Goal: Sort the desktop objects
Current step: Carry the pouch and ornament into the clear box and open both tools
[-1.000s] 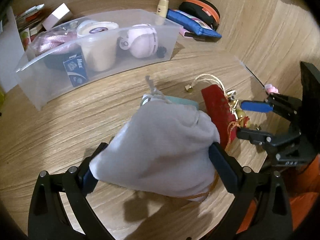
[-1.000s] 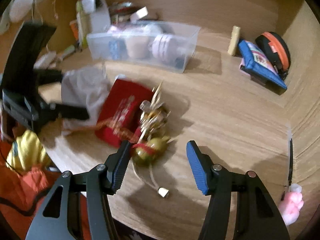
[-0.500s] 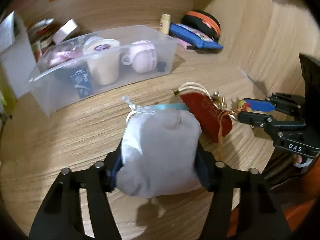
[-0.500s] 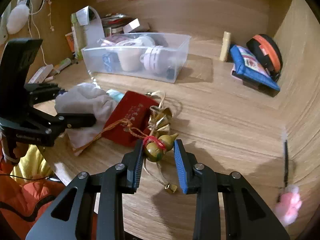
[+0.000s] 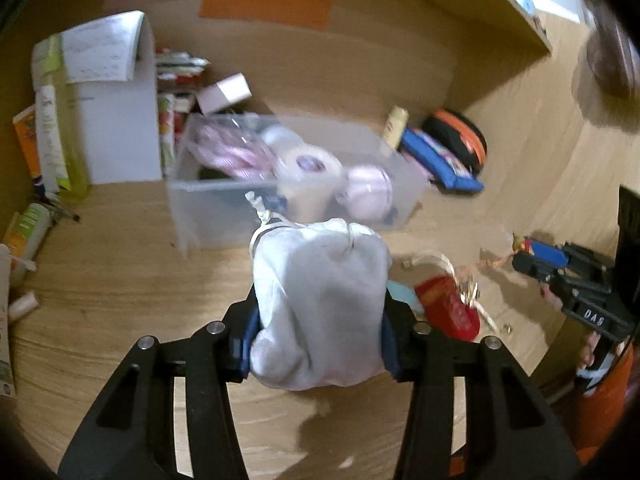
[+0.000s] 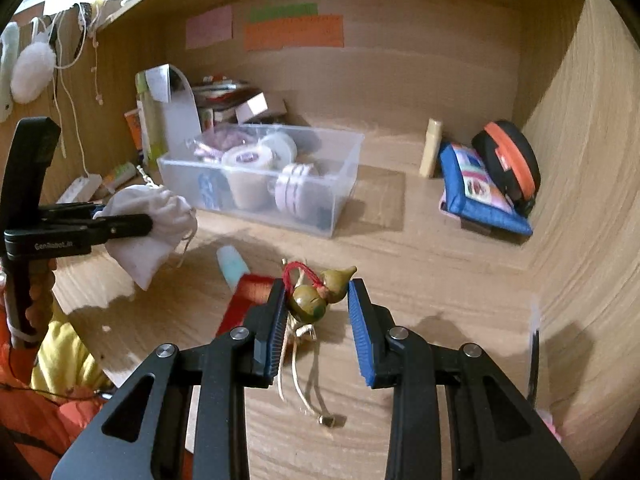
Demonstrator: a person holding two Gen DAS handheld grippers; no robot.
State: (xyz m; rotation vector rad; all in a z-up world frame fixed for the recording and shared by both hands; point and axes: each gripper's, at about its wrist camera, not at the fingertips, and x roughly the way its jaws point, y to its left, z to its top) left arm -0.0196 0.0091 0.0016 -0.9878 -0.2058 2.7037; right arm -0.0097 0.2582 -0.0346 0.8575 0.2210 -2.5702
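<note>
Cluttering wooden desk point(image 6: 440, 280): clear bin point(image 6: 344, 184)

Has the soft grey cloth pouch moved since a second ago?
Yes. The grey cloth pouch rose off the wooden desk, nearer the clear plastic bin, clamped in the left gripper.

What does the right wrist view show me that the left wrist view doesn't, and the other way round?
Only the right wrist view: the right gripper, its jaws apart around the green gourd charm, plus the white pompom hanging on the left wall.

Only the left wrist view: the left gripper's blue pads pressing both sides of the grey pouch.

Both: that pouch lifted off the desk, the clear bin, the red pouch and the blue case.
</note>
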